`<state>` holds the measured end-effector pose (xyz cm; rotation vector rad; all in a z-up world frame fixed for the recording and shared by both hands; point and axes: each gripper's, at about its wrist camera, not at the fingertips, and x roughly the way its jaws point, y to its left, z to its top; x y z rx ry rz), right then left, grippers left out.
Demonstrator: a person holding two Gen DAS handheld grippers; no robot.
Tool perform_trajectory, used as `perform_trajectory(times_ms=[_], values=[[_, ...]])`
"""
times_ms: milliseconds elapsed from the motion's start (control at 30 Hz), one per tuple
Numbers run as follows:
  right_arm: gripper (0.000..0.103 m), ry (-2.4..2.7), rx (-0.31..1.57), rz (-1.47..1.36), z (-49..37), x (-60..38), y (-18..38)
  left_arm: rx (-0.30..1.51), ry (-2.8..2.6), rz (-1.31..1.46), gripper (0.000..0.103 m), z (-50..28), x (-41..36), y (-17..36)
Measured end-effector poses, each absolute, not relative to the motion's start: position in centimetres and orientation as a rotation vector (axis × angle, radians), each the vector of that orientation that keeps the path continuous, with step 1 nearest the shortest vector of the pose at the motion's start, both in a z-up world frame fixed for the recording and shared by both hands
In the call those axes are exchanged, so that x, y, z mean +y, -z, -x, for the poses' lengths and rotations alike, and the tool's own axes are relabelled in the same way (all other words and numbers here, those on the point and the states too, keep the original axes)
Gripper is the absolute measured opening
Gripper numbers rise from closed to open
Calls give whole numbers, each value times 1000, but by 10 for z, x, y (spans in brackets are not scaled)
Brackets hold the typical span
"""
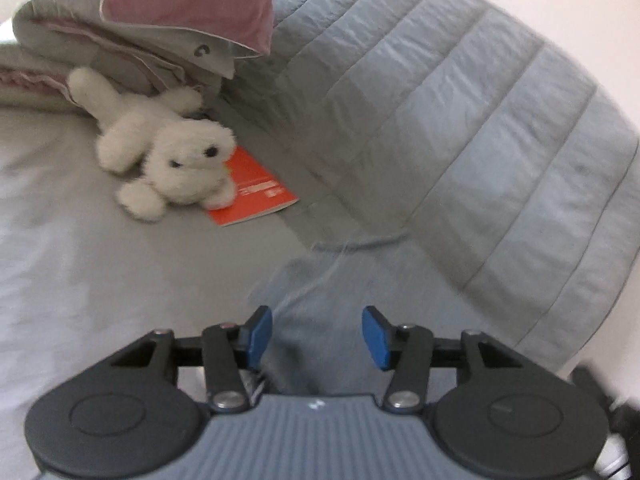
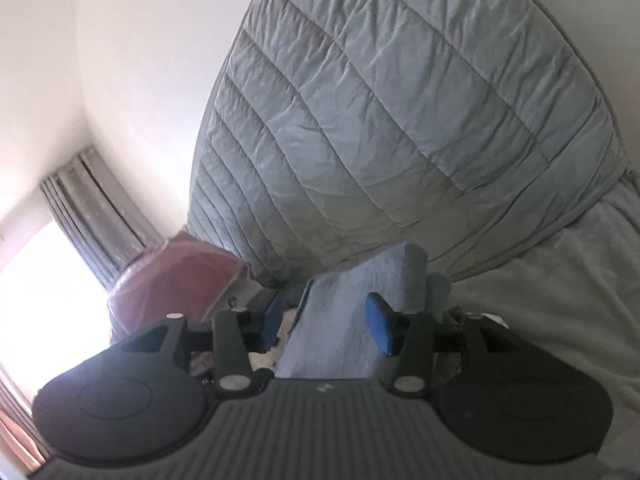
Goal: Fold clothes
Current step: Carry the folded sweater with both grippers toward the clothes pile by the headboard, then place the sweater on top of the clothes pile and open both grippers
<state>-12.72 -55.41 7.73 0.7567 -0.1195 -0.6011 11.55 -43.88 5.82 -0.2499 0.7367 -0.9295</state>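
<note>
The right gripper (image 2: pixel 326 322) stands with jaws apart, a blue cloth (image 2: pixel 340 320) rising between them (pads not pressing it). A quilt (image 2: pixel 400 120) fills the upper right; a curtain (image 2: pixel 92 216) hangs at left, a pink pillow (image 2: pixel 172 280) beside it.

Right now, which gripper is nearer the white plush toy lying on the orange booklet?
Left. The left gripper faces the white plush toy across bare sheet. The right gripper straddles blue cloth; its view shows no toy.

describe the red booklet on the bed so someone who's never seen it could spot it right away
Start at the big grey quilted duvet heaped on the bed. At its foot lies a white plush toy, and the red booklet lies flat, partly under the toy's head. It is the only bright red thing there.
</note>
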Motion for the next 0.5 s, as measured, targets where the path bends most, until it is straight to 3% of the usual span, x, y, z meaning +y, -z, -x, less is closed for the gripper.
perform_trajectory(times_ms=[200, 333, 500], values=[[79, 632, -58, -647, 137, -535, -101, 739, 874, 68, 63, -79, -424, -65], [100, 651, -19, -611, 145, -531, -110, 721, 830, -16, 79, -56, -413, -73], [103, 690, 87, -539, 142, -529, -117, 729, 787, -115, 99, -40, -404, -80]])
